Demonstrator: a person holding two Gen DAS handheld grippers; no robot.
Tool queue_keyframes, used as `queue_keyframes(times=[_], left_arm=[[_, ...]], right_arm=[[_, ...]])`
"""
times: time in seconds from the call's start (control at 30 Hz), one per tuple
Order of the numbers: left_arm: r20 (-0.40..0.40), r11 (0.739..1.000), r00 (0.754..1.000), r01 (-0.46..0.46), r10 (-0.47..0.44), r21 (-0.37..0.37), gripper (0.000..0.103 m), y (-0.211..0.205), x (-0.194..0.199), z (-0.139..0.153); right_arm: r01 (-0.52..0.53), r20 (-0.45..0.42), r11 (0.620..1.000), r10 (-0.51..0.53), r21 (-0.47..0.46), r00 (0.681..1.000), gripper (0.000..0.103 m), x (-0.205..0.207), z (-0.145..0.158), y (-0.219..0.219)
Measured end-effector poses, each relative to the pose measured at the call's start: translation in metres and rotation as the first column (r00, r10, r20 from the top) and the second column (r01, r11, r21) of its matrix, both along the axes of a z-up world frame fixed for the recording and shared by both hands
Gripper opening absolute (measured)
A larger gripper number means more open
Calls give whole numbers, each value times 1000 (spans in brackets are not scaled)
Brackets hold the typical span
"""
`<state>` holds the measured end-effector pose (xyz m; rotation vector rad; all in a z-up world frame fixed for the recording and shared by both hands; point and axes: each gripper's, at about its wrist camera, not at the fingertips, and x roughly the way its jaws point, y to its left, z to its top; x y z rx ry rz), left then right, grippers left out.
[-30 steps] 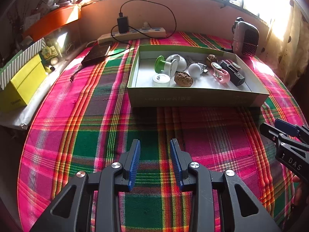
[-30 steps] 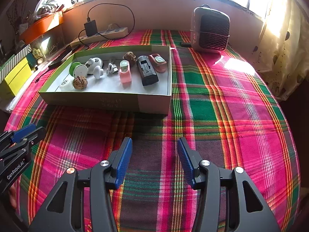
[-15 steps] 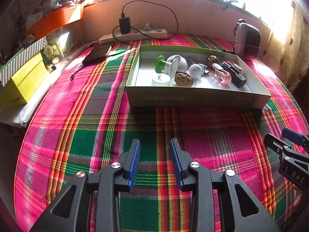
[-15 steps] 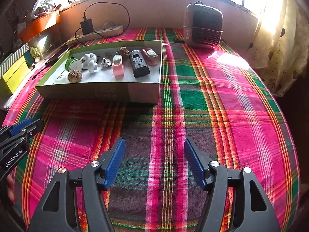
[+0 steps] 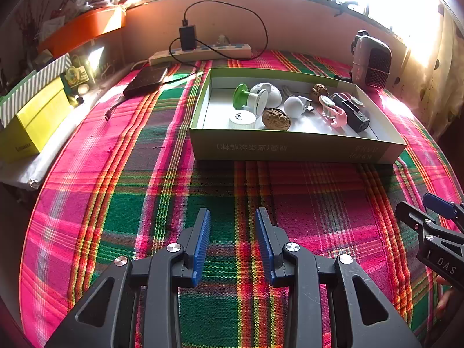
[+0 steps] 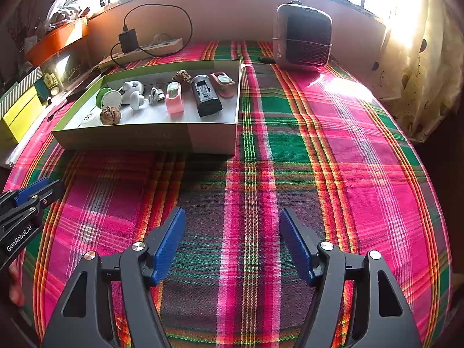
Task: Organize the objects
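A shallow green-edged cardboard box (image 5: 290, 148) (image 6: 150, 142) stands on the plaid cloth and holds several small objects: a green-and-white spool (image 5: 249, 100), a walnut (image 5: 275, 119) (image 6: 110, 115), a white ball-shaped piece (image 5: 293, 107), a pink holder (image 6: 174, 98) and a black device (image 6: 206, 95). My left gripper (image 5: 233, 214) hovers over the cloth in front of the box, jaws apart with nothing between them. My right gripper (image 6: 232, 213) hovers to the box's near right; its jaws are opening and hold nothing. Each gripper shows at the edge of the other's view.
A small heater (image 6: 303, 36) stands at the back right. A power strip (image 5: 203, 52) with a plugged charger lies by the far wall, a dark flat device (image 5: 146, 79) beside it. Yellow boxes (image 5: 32, 119) sit off the cloth's left edge. A curtain (image 6: 420, 58) hangs at right.
The right gripper's jaws have spread much wider. The left gripper's jaws have kept their gap. Both views have shifted only slightly.
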<state>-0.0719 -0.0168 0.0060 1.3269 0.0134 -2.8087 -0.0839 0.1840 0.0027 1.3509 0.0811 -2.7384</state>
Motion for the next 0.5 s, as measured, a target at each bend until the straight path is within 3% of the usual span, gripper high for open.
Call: queue_keyframes(times=[0.5], left_arm=[[0, 1000, 1000, 0, 0, 0, 30, 0, 0, 0]], right_arm=[[13, 2, 1000, -13, 0, 1000, 71, -1, 0, -1]])
